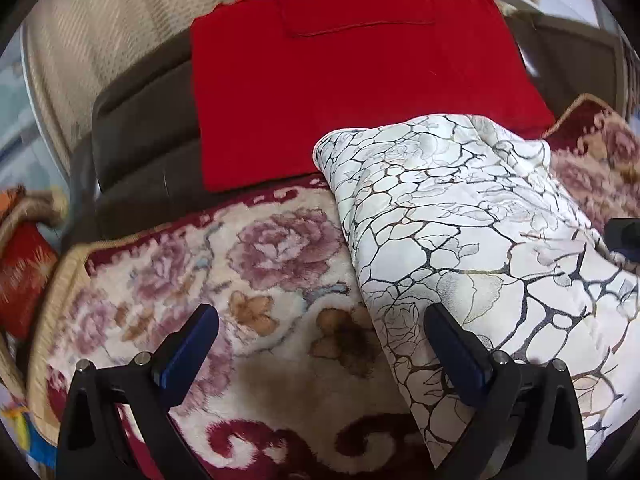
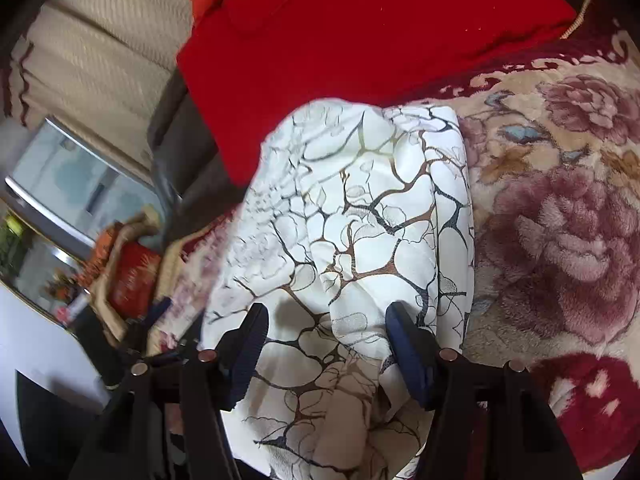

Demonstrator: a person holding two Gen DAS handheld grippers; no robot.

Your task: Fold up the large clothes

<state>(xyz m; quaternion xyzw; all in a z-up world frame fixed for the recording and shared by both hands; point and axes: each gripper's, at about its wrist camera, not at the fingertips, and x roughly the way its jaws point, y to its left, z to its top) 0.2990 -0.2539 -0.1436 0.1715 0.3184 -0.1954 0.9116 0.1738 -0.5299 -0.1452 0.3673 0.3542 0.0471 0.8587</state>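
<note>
Right tool [image 2: 326, 344], jaws part-open and straddling a raised fold of the white crackle-print garment [image 2: 352, 216] without clearly pinching it, sits directly over the cloth. Left tool [image 1: 320, 344], jaws wide and empty, has the garment just to its right, running away towards a folded red garment [image 1: 352, 80] on the floral blanket [image 1: 256, 264]. No writing legible.
</note>
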